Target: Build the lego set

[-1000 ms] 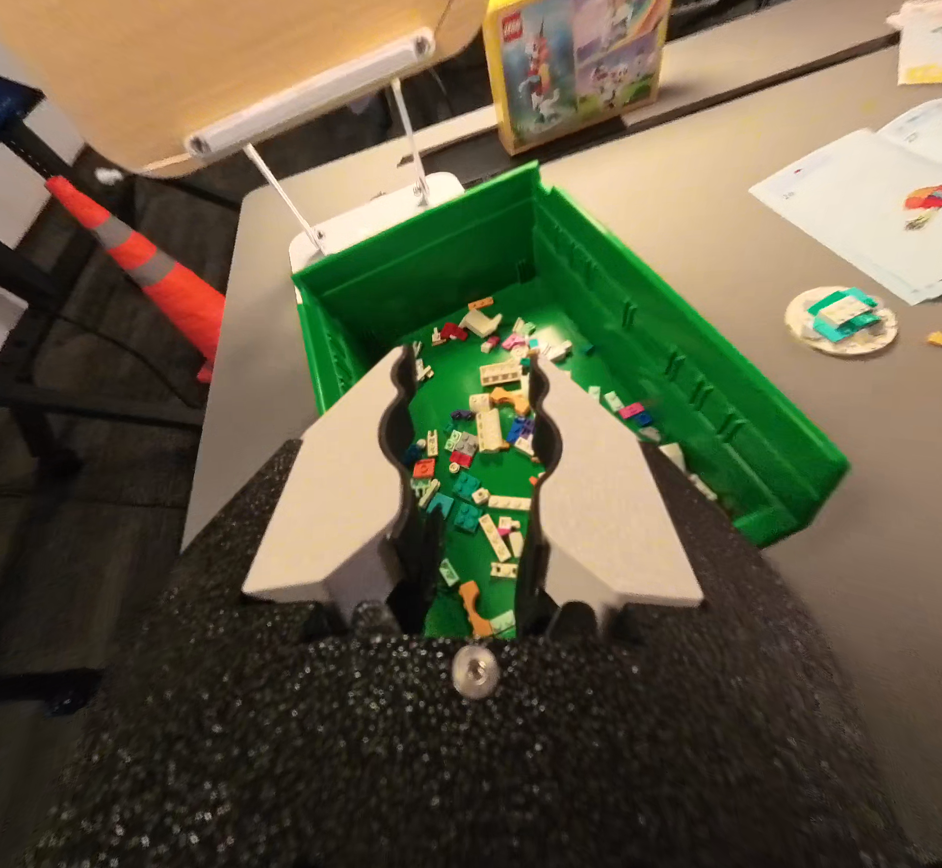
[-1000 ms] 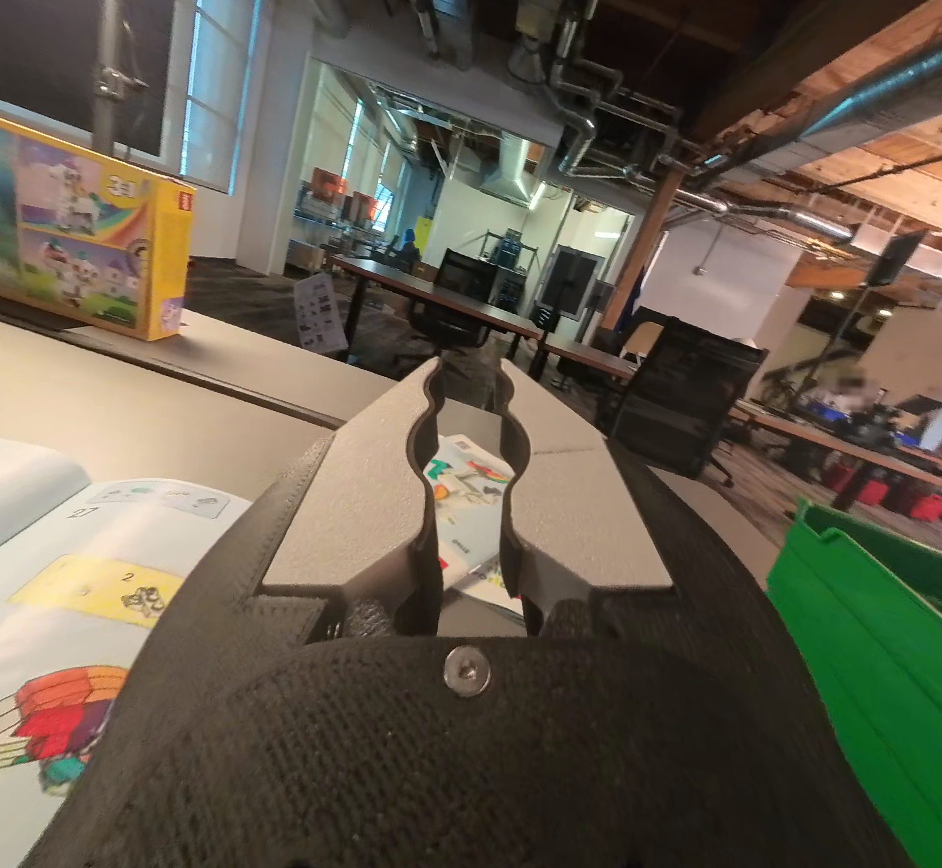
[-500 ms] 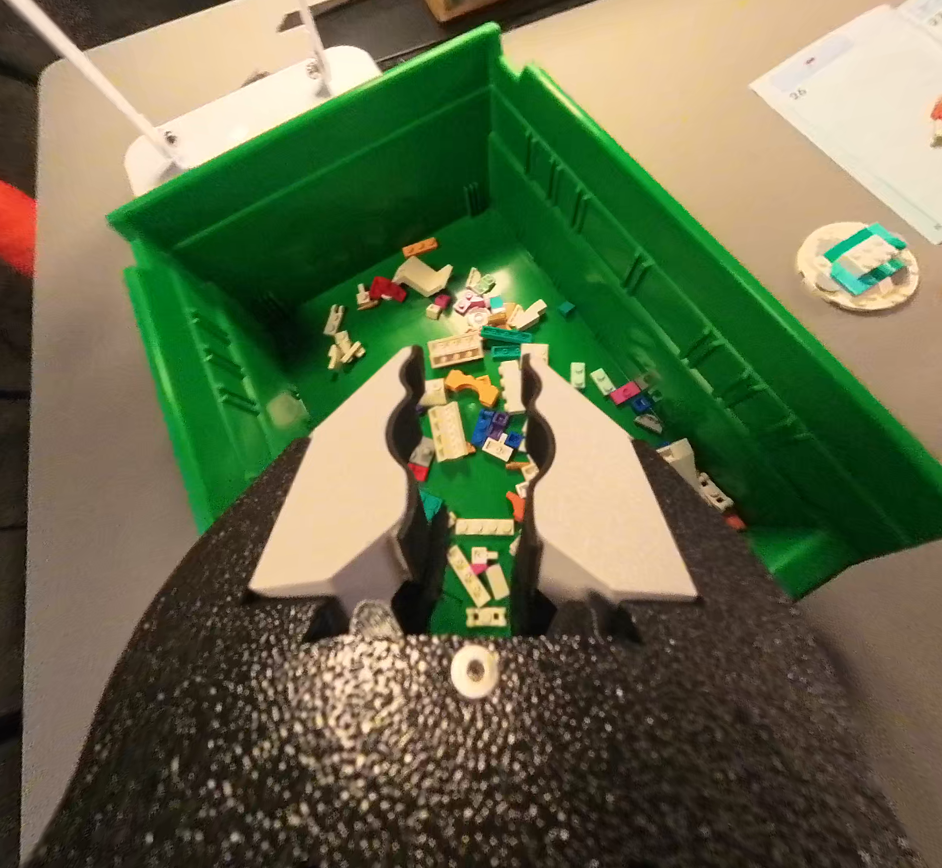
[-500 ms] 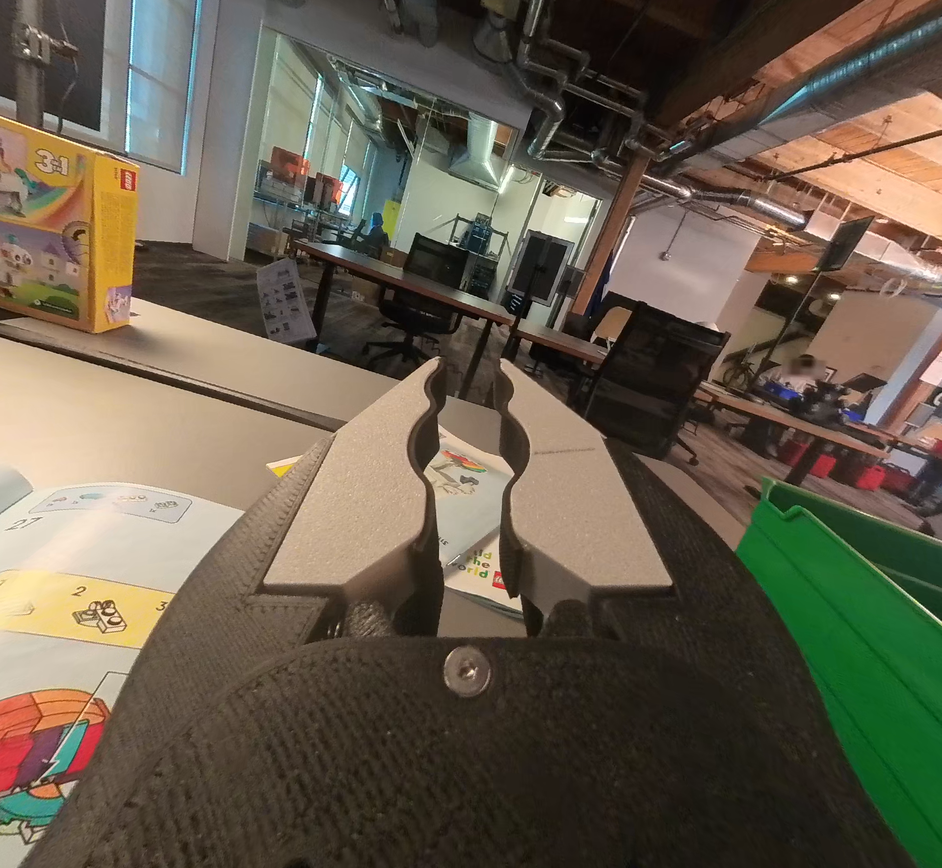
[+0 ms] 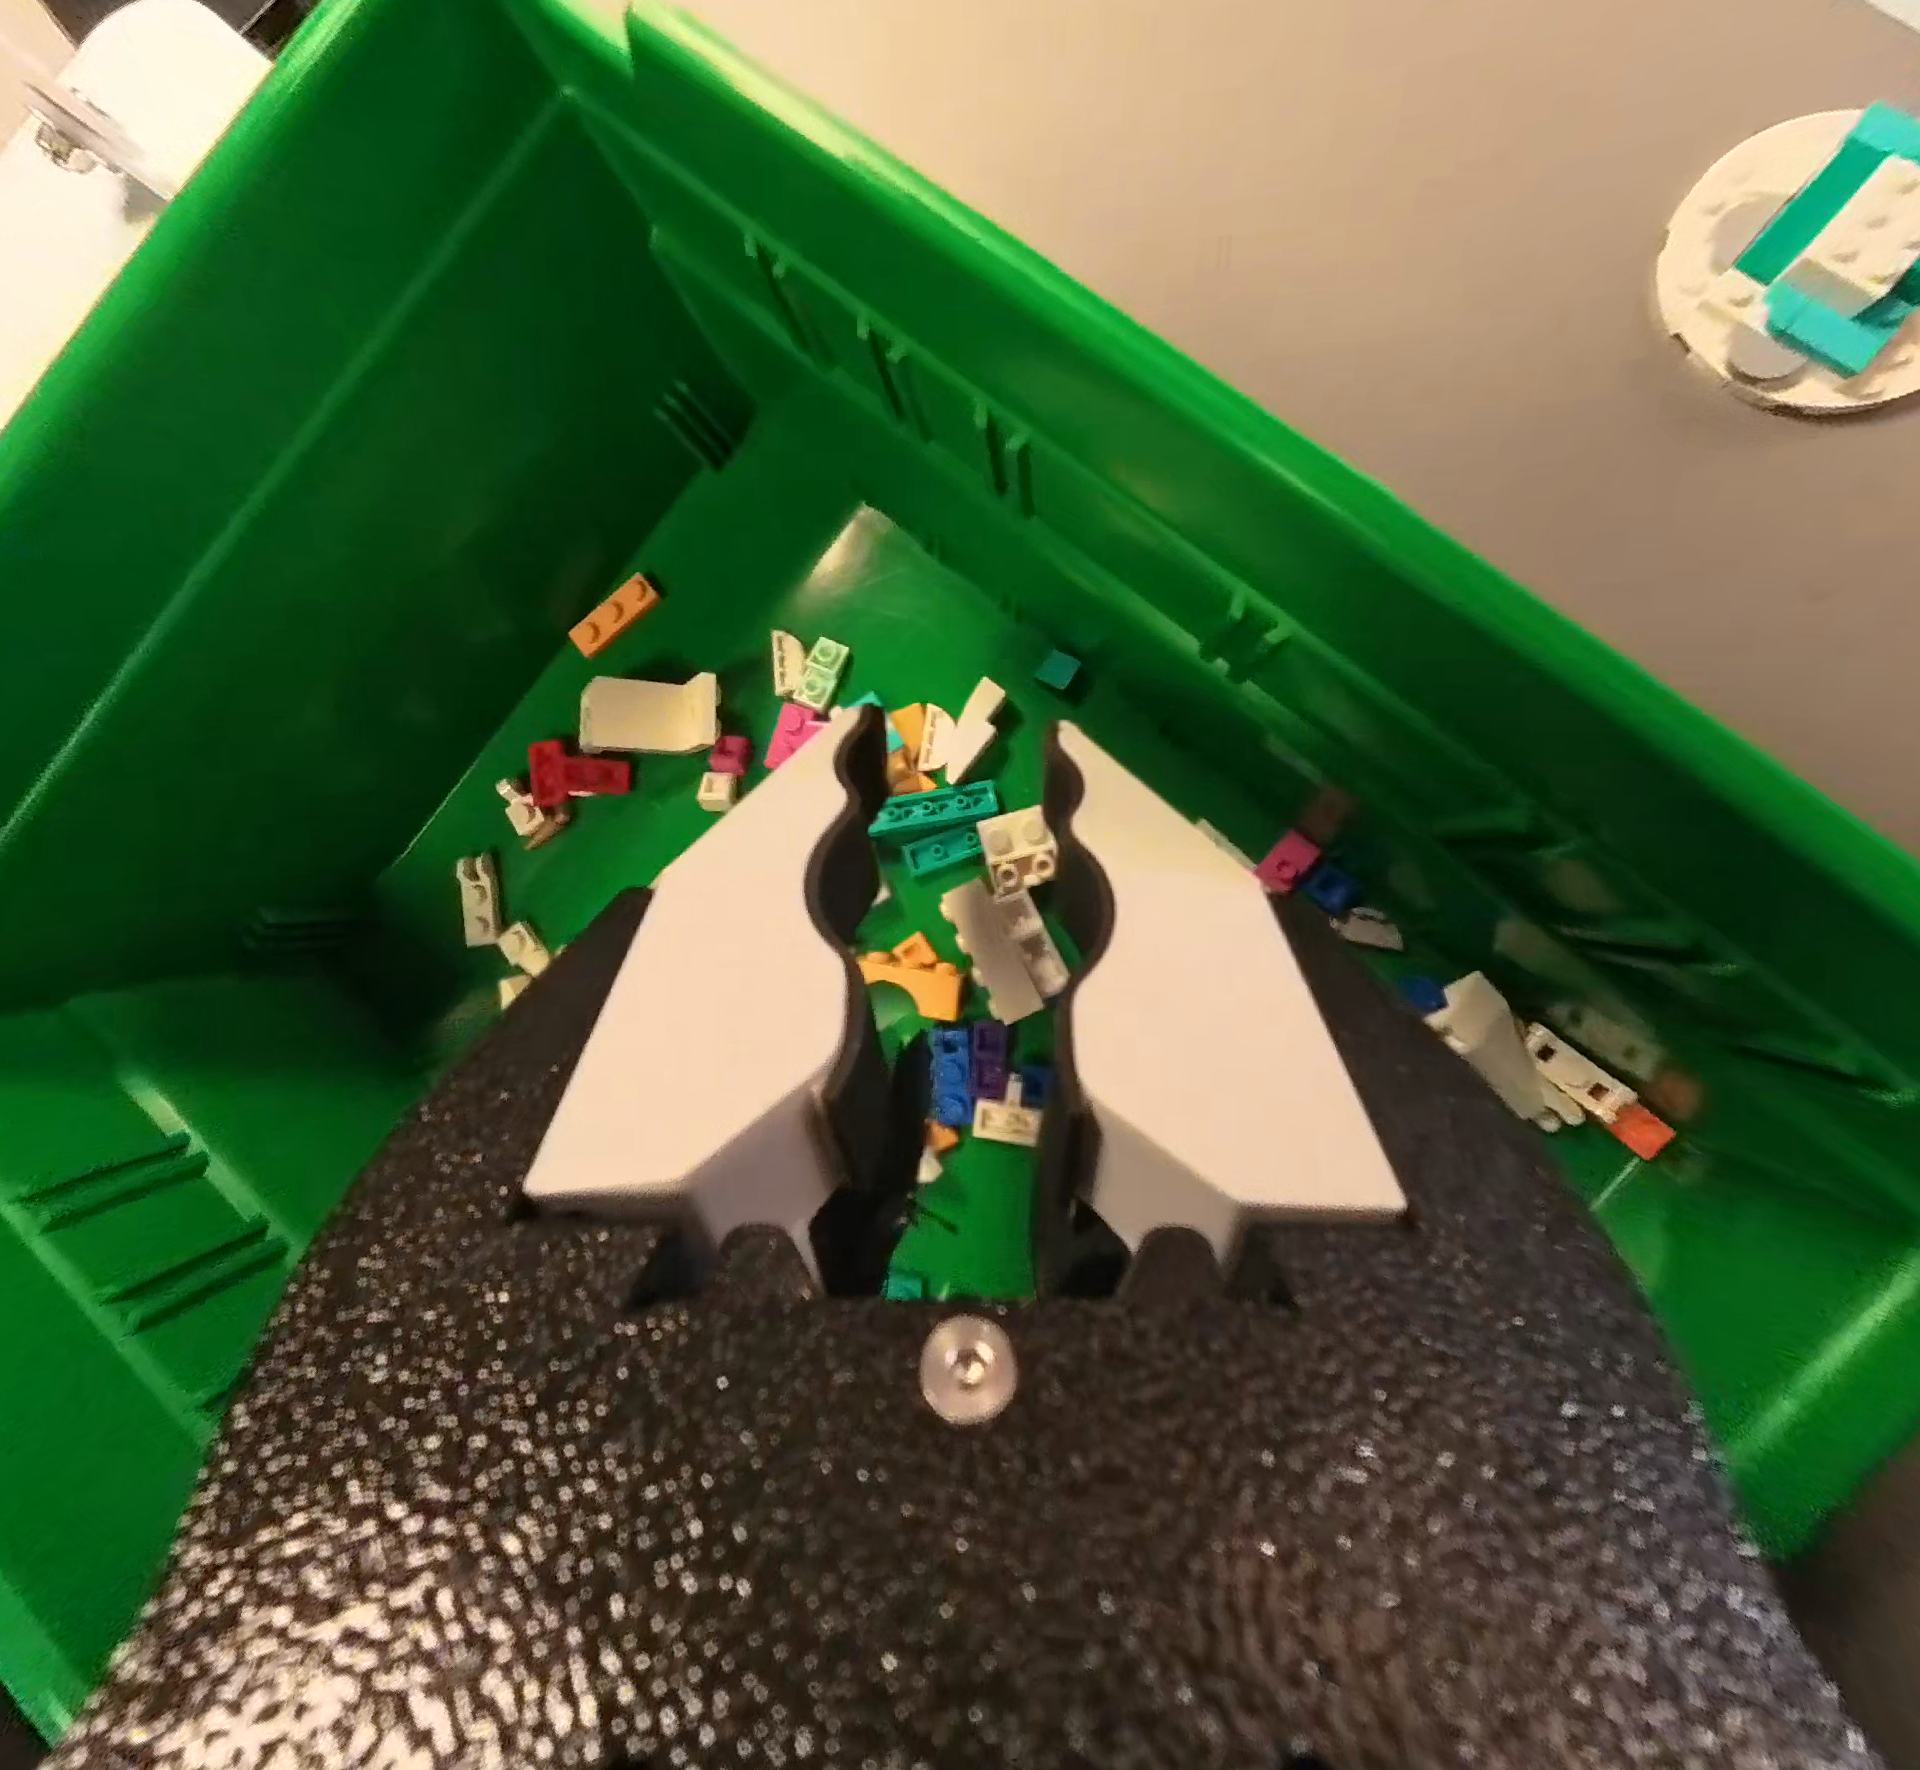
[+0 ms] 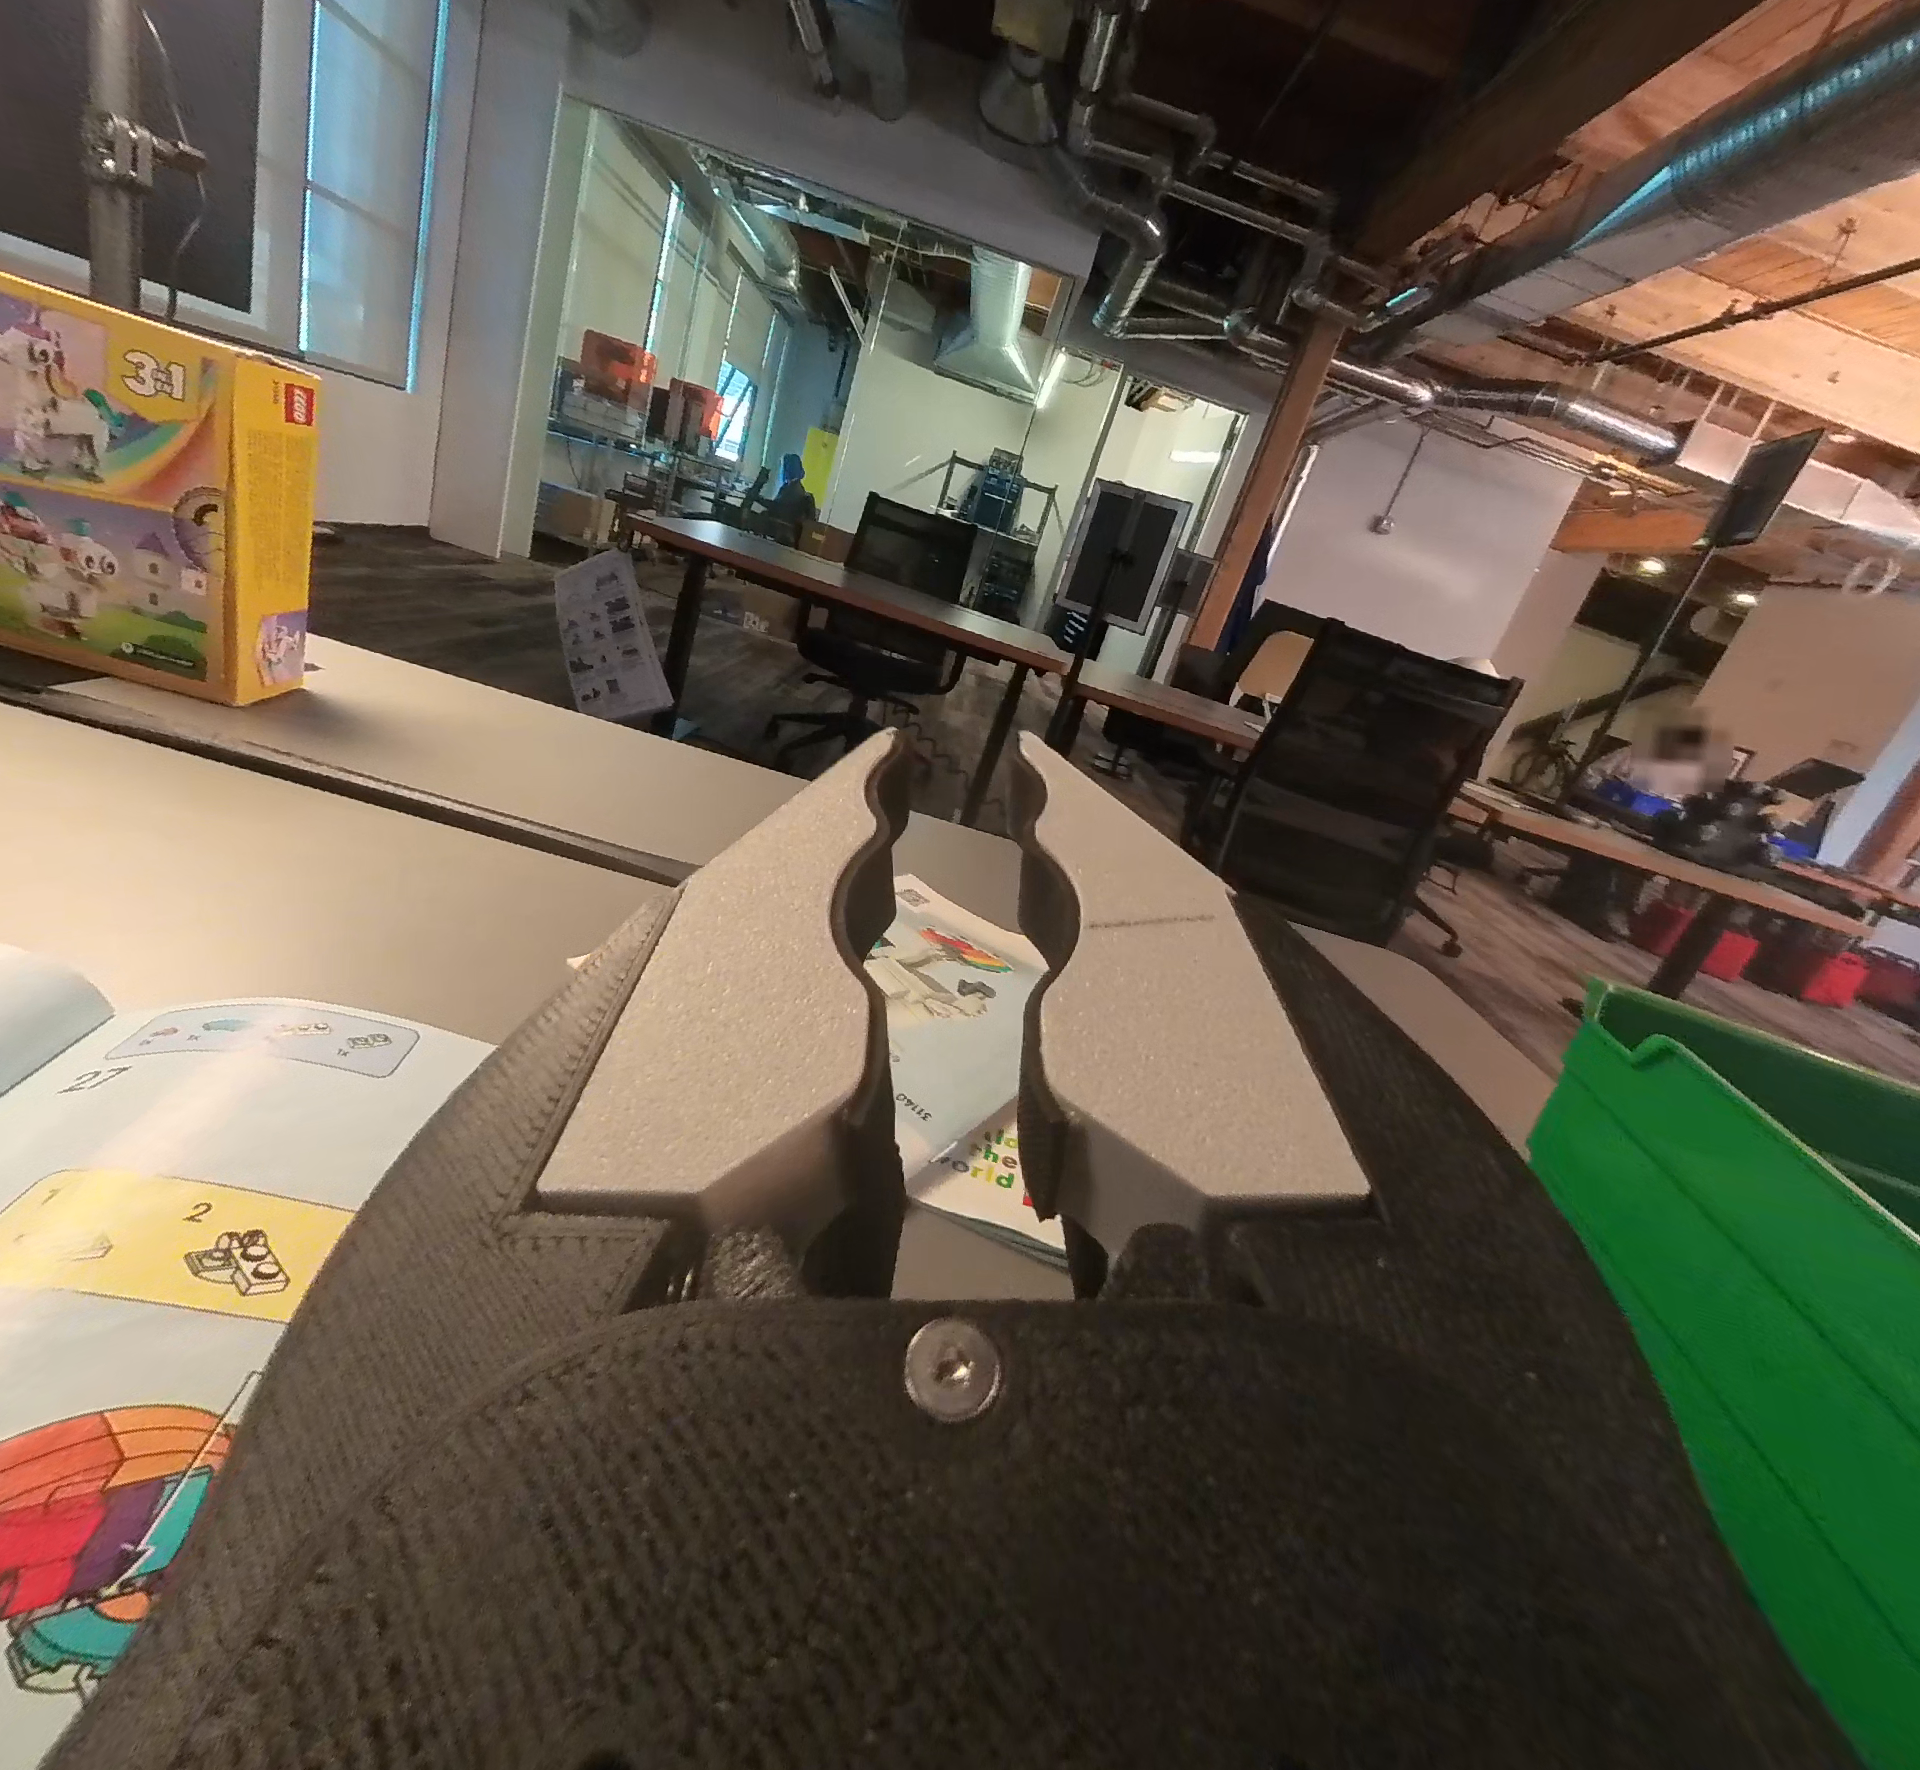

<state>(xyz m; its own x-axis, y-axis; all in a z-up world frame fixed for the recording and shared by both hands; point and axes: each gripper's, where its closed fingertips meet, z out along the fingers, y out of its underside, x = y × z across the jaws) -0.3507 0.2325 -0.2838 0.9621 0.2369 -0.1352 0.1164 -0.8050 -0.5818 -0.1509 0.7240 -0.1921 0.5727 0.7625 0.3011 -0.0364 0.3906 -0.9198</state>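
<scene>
My left gripper (image 5: 961, 733) is open and empty, low inside the green bin (image 5: 343, 432), above several loose bricks. Between its fingers lie a teal plate (image 5: 932, 811), a white brick (image 5: 1023, 853), a grey-white slope piece (image 5: 1003, 951) and an orange arch (image 5: 920, 974). A round white plate with a teal and white partial build (image 5: 1803, 266) sits on the table right of the bin. My right gripper (image 6: 961, 754) is open and empty, held above the table and pointing across the room. An open instruction booklet (image 6: 156, 1232) lies at its left.
The yellow set box (image 6: 156, 515) stands at the back left of the grey table (image 6: 260, 868). A second booklet (image 6: 961, 1003) lies beyond the right fingers. The bin's corner (image 6: 1714, 1253) shows at the right. Desks and chairs stand farther off. A white base (image 5: 104, 141) stands behind the bin. There is about 55 cm between the tips of the two grippers. Between my left fingertips and the white base (image 5: 104, 141) there is roughly 25 cm.
My left gripper has moved forward and down into the bin, closer to the bricks. My right gripper has turned slightly left, bringing the yellow box more into view. Both stay open.
</scene>
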